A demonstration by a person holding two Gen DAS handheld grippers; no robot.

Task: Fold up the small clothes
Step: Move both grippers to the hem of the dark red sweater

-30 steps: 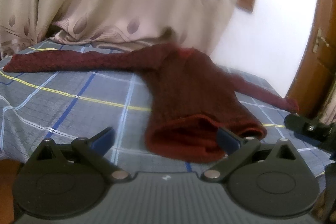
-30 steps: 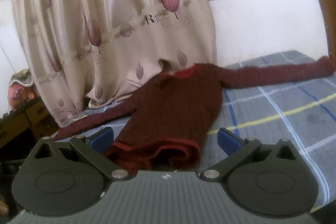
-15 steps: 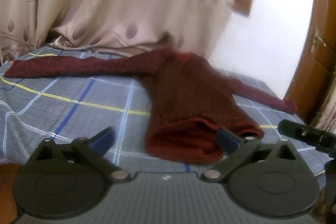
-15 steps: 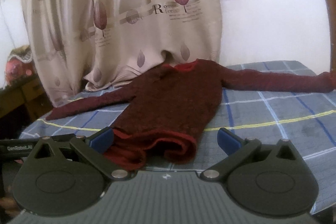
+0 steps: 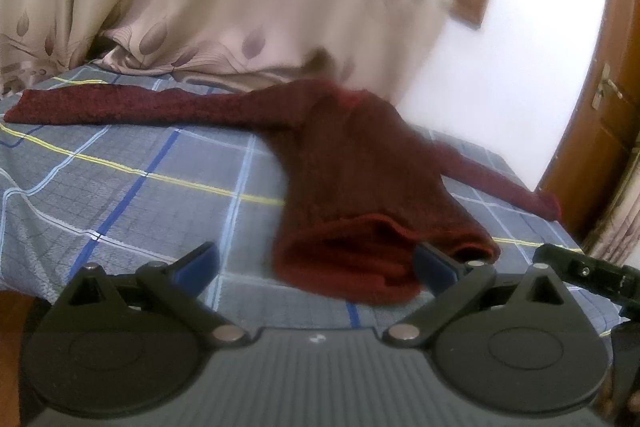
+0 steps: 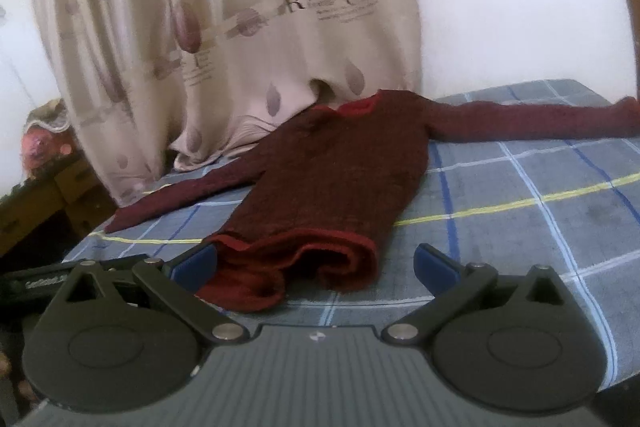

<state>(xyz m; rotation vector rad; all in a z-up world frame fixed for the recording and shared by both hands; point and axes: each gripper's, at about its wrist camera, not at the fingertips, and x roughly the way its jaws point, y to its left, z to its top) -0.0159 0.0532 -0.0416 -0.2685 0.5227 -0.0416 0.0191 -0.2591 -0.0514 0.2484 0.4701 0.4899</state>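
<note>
A small dark red knitted sweater (image 5: pixel 360 179) lies flat on a blue-grey checked bed sheet (image 5: pixel 152 195), both sleeves spread out sideways, the hem nearest me and slightly rumpled. My left gripper (image 5: pixel 316 263) hangs open just before the hem's left part, nothing between its blue pads. In the right wrist view the same sweater (image 6: pixel 336 179) shows its red neckline at the far end. My right gripper (image 6: pixel 316 261) is open too, close to the hem's right corner, holding nothing. The right gripper's black body (image 5: pixel 588 273) shows at the right edge of the left wrist view.
A beige leaf-print curtain (image 6: pixel 240 27) hangs behind the bed and touches the sheet. A wooden door (image 5: pixel 600 131) stands at the right. Dark wooden furniture (image 6: pixel 44 195) with pink things on it sits left of the bed. The bed's near edge drops off just below the grippers.
Both grippers have shifted slightly around the sweater's hem, still open. The right wrist view swung right and lower toward the hem. The sweater has not moved.
</note>
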